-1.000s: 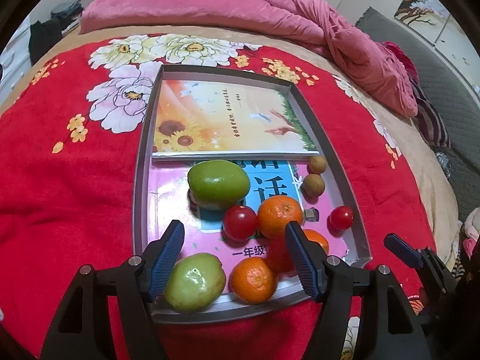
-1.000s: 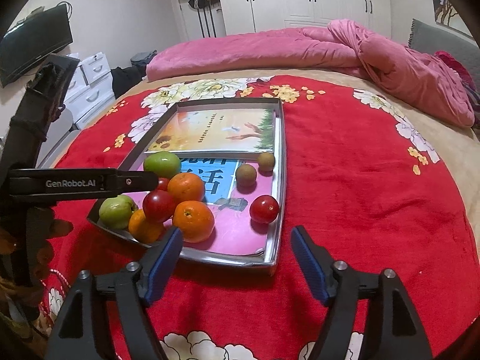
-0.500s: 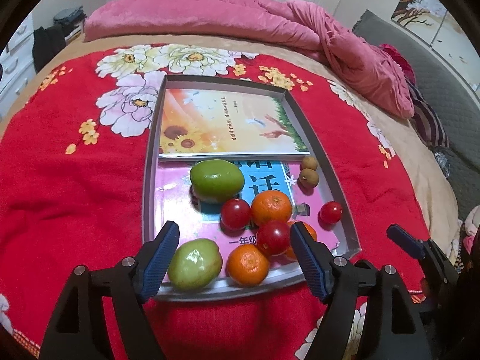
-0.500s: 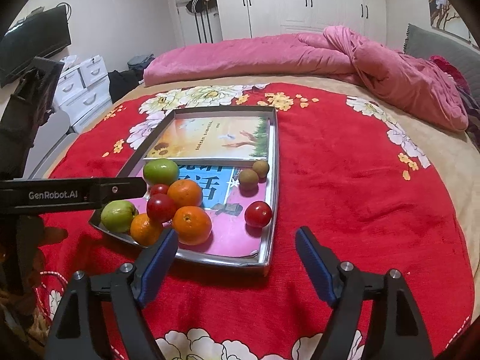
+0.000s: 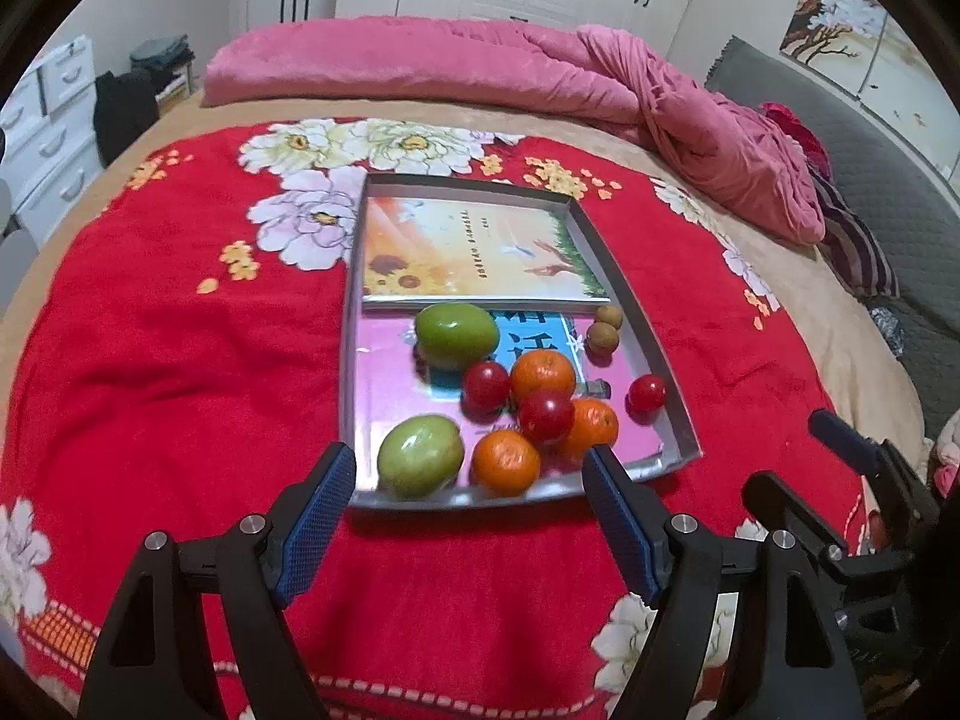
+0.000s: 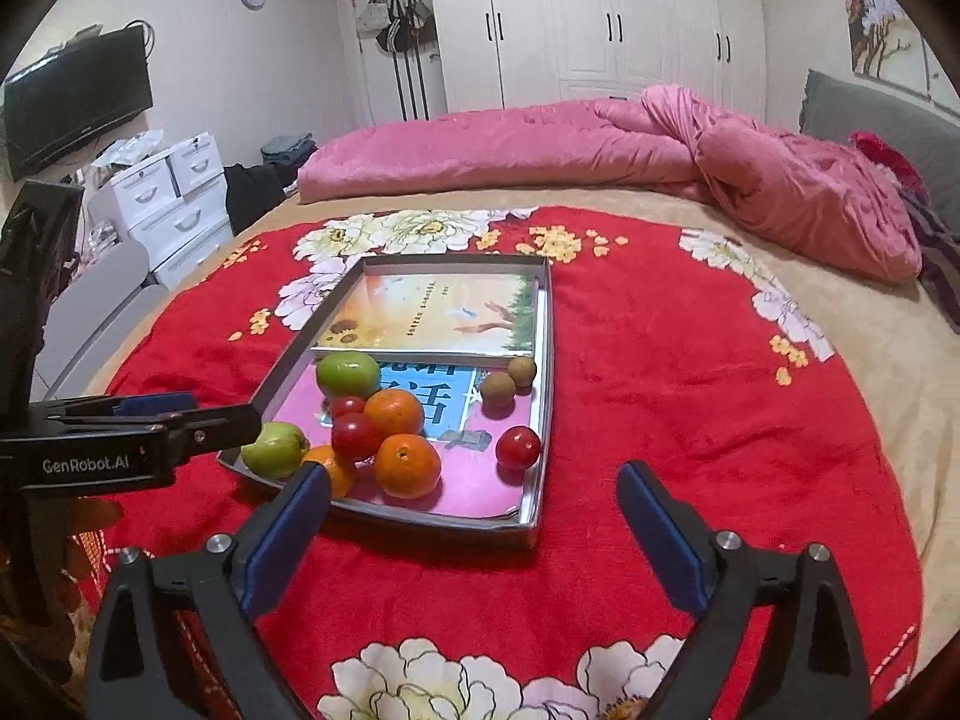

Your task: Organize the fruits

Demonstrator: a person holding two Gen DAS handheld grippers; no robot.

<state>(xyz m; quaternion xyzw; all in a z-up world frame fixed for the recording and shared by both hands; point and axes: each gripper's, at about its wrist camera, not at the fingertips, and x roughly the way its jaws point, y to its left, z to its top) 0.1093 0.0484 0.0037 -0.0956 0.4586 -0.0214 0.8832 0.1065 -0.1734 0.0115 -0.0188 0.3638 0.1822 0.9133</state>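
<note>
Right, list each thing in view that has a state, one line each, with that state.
left gripper: open, empty, jaws just opened wider, nothing between them
right gripper: open, empty, jaws just opened wider
tray: on the red blanket, holding books and fruit
sunflower book: closed, flat in the tray
wardrobe doors: shut
TV: off

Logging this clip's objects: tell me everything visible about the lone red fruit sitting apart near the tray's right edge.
The lone red fruit is small, round, glossy and smooth-skinned, with a bright highlight; it looks like a cherry tomato. It rests on the pink book cover inside the metal tray, close to the right wall, without clearly touching it. It sits apart from the clustered fruit, and nothing grips it.
</note>
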